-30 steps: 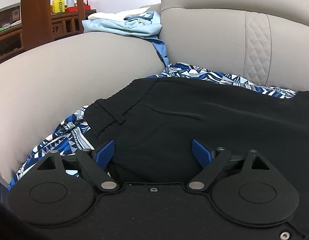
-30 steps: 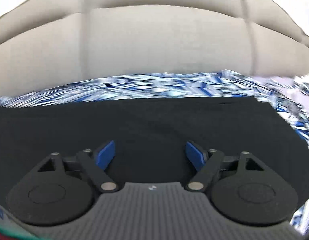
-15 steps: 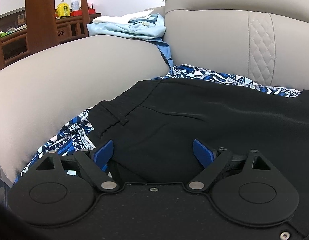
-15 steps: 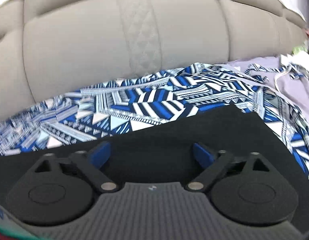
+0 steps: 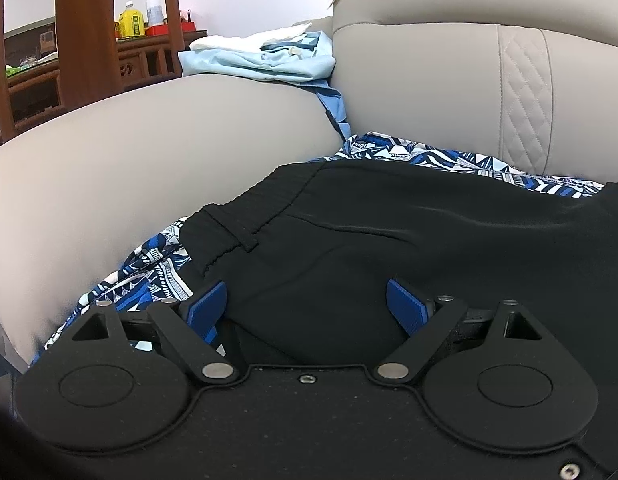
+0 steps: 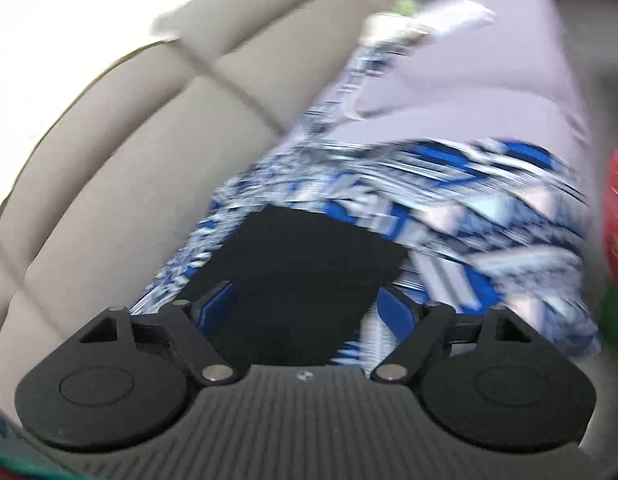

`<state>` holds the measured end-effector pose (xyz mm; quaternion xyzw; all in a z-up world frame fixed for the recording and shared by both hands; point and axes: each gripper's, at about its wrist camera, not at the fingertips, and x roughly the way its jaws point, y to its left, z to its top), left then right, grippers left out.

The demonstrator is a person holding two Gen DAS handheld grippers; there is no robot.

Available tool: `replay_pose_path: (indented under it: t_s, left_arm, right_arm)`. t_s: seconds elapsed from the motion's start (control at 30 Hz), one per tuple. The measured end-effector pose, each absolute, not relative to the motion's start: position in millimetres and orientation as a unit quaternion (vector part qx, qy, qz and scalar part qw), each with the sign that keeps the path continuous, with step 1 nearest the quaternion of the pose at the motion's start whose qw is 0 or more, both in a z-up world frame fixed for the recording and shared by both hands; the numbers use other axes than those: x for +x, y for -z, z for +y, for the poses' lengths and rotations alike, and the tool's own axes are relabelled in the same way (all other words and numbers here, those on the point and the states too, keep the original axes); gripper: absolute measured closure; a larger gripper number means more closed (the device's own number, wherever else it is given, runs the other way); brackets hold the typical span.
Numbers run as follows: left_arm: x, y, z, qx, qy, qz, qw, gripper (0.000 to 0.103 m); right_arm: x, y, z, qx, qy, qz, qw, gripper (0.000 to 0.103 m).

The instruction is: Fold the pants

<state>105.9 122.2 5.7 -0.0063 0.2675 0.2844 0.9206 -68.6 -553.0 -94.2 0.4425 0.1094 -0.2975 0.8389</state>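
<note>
Pants [image 5: 409, 240] in black are spread on a blue patterned cloth [image 5: 157, 264] over the sofa [image 5: 169, 152], waistband toward the armrest. Both the left gripper [image 5: 305, 312] and right gripper [image 6: 305, 308] are held wide open above the fabric, gripping nothing. The right view is smeared by blur; only a pant end [image 6: 309, 248] is made out.

A home living room, this. Beige leather sofa [image 5: 197, 160], carved wooden sideboard [image 5: 145, 56] behind. Laundry [image 5: 265, 60] heaped on the armrest.
</note>
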Motion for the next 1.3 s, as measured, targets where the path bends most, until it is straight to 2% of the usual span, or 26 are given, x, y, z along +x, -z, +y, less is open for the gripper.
replay_pose_path:
  t_s: [0.23, 0.4, 0.5, 0.57, 0.67, 0.83, 0.97, 1.07, 1.13, 1.17, 1.2, 1.23, 1.3]
  left_arm:
    - [108, -11, 129, -0.026, -0.274, 0.287, 0.917, 0.016]
    - [112, -12, 129, -0.015, -0.275, 0.293, 0.916, 0.016]
    - [114, -12, 132, -0.029, -0.277, 0.294, 0.914, 0.016]
    - [115, -12, 133, -0.038, -0.277, 0.294, 0.914, 0.016]
    - [115, -11, 134, -0.042, -0.277, 0.292, 0.914, 0.015]
    - [116, -11, 132, -0.033, -0.279, 0.293, 0.914, 0.014]
    - [116, -11, 132, -0.034, -0.279, 0.294, 0.914, 0.013]
    - [116, -11, 132, -0.029, -0.280, 0.292, 0.914, 0.013]
    - [116, -11, 132, -0.030, -0.281, 0.292, 0.914, 0.013]
    - [116, -10, 132, -0.031, -0.281, 0.292, 0.914, 0.013]
    - [116, -10, 132, -0.031, -0.281, 0.291, 0.914, 0.013]
    - [116, -10, 132, -0.032, -0.282, 0.291, 0.914, 0.013]
    - [116, -10, 132, -0.031, -0.281, 0.290, 0.914, 0.013]
  right_arm:
    - [-61, 106, -572, 0.440, 0.274, 0.117, 0.847, 0.023]
    - [-53, 116, -591, 0.504, 0.213, 0.076, 0.834, 0.024]
    - [-51, 116, -587, 0.515, 0.179, 0.083, 0.834, 0.026]
    - [-44, 113, -582, 0.495, 0.165, 0.099, 0.847, 0.026]
    - [-31, 111, -586, 0.474, 0.164, 0.104, 0.859, 0.019]
    - [-10, 112, -599, 0.488, 0.176, 0.071, 0.852, 0.018]
    - [15, 99, -588, 0.417, 0.205, 0.095, 0.880, 0.019]
    - [33, 86, -571, 0.335, 0.231, 0.136, 0.903, 0.029]
    - [42, 83, -561, 0.290, 0.250, 0.158, 0.910, 0.041]
    - [42, 83, -559, 0.283, 0.263, 0.161, 0.908, 0.053]
    - [40, 83, -560, 0.289, 0.274, 0.160, 0.903, 0.070]
    - [36, 84, -564, 0.310, 0.284, 0.153, 0.894, 0.079]
    - [24, 89, -574, 0.371, 0.280, 0.127, 0.876, 0.089]
